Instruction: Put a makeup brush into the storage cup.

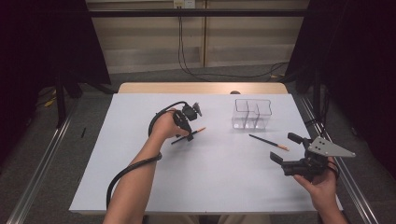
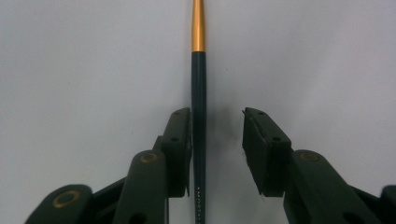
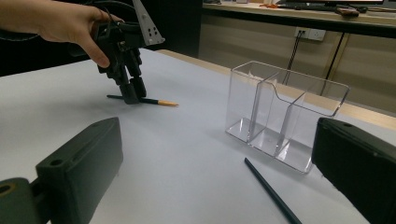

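I have the left gripper (image 1: 189, 135) planted tip-down on the white table (image 1: 140, 186), straddling a dark pencil with a gold-orange end (image 2: 198, 116). In the left gripper view the pencil runs straight up between my jaws, its long axis lying along the gripper's own line of sight, the gold end pointing away from me. It is not centred: it lies against the left-hand pad, while the right-hand pad stands clearly apart from it. So the jaws are only part-way closed and nothing is clamped yet. To my eye the closing stroke will nudge the pencil sideways unless the far pad comes across alone.

The right gripper (image 1: 292, 158) hangs above the table's near right corner with its jaws wide apart and empty. A second dark pencil (image 1: 268, 141) lies on the table between it and the clear divided organiser (image 1: 252, 114), slanting toward the right edge; my right hand is much the nearer to that one.

The organiser stands well to the right of my left gripper, with bare table between them, so I judge there is room for a lift and carry across. The table's far edge is well behind the left hand (image 1: 163, 126).
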Demonstrator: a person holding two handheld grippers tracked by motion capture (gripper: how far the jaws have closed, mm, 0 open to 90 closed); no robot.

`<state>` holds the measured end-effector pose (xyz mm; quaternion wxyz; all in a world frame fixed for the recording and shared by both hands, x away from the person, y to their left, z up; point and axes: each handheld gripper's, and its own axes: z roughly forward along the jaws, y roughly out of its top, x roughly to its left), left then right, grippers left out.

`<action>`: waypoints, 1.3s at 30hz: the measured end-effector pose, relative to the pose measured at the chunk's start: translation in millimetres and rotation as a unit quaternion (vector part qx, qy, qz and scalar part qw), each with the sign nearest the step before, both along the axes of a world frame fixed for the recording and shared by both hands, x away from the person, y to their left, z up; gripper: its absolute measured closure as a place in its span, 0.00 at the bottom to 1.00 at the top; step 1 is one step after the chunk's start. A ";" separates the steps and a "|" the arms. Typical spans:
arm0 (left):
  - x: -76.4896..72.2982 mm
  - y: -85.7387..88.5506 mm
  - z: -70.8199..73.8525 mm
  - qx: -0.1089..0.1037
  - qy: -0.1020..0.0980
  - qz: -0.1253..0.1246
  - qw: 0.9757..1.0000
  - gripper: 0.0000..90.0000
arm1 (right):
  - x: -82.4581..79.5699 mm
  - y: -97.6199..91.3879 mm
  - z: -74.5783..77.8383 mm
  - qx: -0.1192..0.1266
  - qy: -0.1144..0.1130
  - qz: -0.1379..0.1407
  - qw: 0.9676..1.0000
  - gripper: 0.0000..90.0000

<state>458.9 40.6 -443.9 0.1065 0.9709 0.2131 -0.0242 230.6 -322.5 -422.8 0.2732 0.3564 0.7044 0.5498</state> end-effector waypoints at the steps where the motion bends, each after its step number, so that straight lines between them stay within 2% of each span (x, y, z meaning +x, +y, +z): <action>1: 0.0 0.5 -0.6 -0.001 -0.001 0.002 1.000 0.72 | -0.2 0.0 0.0 -0.001 0.000 -0.001 1.000 0.02; 3: -0.4 1.1 -1.9 -0.003 0.002 0.007 1.000 0.74 | -0.3 -0.1 0.2 0.000 0.000 0.000 1.000 0.02; 4: 0.7 1.9 -2.1 0.005 0.001 0.000 1.000 0.74 | -0.3 0.0 0.2 0.000 0.000 0.000 1.000 0.02; 6: 1.0 2.5 -2.6 0.005 0.003 -0.001 1.000 0.75 | -0.3 0.2 0.2 0.000 0.000 0.000 1.000 0.02; 9: 0.9 3.0 -3.1 0.001 0.002 0.002 1.000 0.78 | -0.3 0.2 0.0 -0.001 0.000 0.000 1.000 0.02; 17: 0.8 1.7 -3.2 0.015 -0.002 -0.009 1.000 0.82 | -0.1 0.1 -0.2 -0.002 0.000 -0.001 1.000 0.02; 22: 1.5 0.6 -2.3 0.031 0.008 -0.013 0.999 0.88 | -0.4 0.0 -0.2 -0.002 0.000 0.000 1.000 0.02; 26: 2.1 0.2 -3.0 0.034 0.012 -0.010 0.999 0.91 | -0.6 -0.4 -0.2 -0.001 0.000 -0.001 1.000 0.02; 28: 1.8 -0.5 -3.7 0.032 0.014 -0.002 0.999 0.93 | -0.7 -0.4 -0.3 -0.001 0.001 -0.001 1.000 0.02; 36: 3.2 -5.5 -4.0 0.053 0.017 -0.009 0.998 0.94 | -0.8 1.1 -0.4 -0.002 0.001 0.000 1.000 0.02; 39: 3.7 -4.9 -4.5 0.048 0.017 -0.005 0.999 0.94 | -0.9 0.7 0.0 -0.003 0.000 0.001 1.000 0.02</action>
